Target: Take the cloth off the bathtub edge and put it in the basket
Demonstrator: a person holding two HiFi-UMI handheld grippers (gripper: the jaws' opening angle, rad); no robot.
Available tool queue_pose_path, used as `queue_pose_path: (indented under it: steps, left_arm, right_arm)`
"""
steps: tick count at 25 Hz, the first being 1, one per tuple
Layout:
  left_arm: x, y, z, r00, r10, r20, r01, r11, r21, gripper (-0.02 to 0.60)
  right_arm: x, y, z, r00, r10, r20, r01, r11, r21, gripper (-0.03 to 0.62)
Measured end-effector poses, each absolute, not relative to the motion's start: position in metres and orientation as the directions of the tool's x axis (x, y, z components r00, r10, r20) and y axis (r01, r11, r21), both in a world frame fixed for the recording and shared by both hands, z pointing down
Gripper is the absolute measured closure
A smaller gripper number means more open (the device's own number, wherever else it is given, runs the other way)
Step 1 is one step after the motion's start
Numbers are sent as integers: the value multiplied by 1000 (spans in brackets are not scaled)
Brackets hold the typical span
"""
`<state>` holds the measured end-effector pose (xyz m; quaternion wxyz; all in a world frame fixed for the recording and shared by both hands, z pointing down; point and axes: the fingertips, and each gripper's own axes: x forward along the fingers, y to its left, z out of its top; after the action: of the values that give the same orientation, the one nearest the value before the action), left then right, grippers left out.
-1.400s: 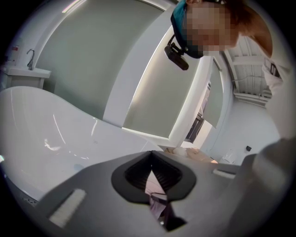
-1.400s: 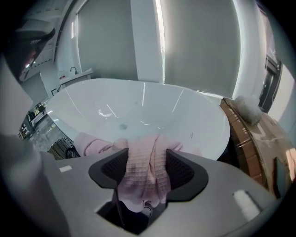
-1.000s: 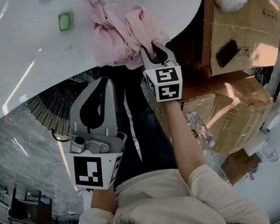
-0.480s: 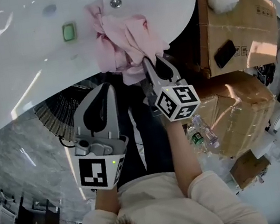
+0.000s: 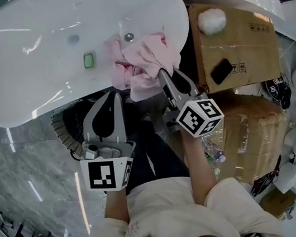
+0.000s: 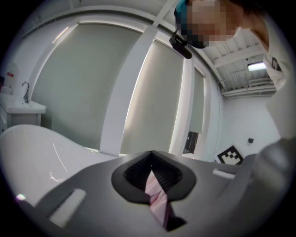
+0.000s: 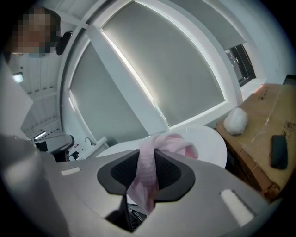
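Pink cloth, seemingly limp and light, pinched at its bunched near edge by left gripper and right gripper.

Both grippers clamped, forearms reaching forward.
The left gripper and right gripper sit side by side, each with its jaws pinched on the pink cloth.

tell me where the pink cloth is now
In the head view the crumpled pink cloth drapes over the near rim of the white bathtub, right of centre, held by the left gripper and right gripper.
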<state>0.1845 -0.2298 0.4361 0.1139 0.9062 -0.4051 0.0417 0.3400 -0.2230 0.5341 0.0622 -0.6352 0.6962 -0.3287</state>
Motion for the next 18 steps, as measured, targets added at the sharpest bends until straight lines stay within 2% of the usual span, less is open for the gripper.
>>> queue_pose_path:
  steps: [10,18]
  left_arm:
    - [171,-189,309,657,-754,-12,-745,-651,145,533]
    - [140,-186,257,650,-755,-90,-743,-656,136,533]
  right_arm:
    - [336,-193,380,-208,-963,169,-854,95,-512,500]
    - [318,-206,277,-201,-980,16,-859,168,-483,502]
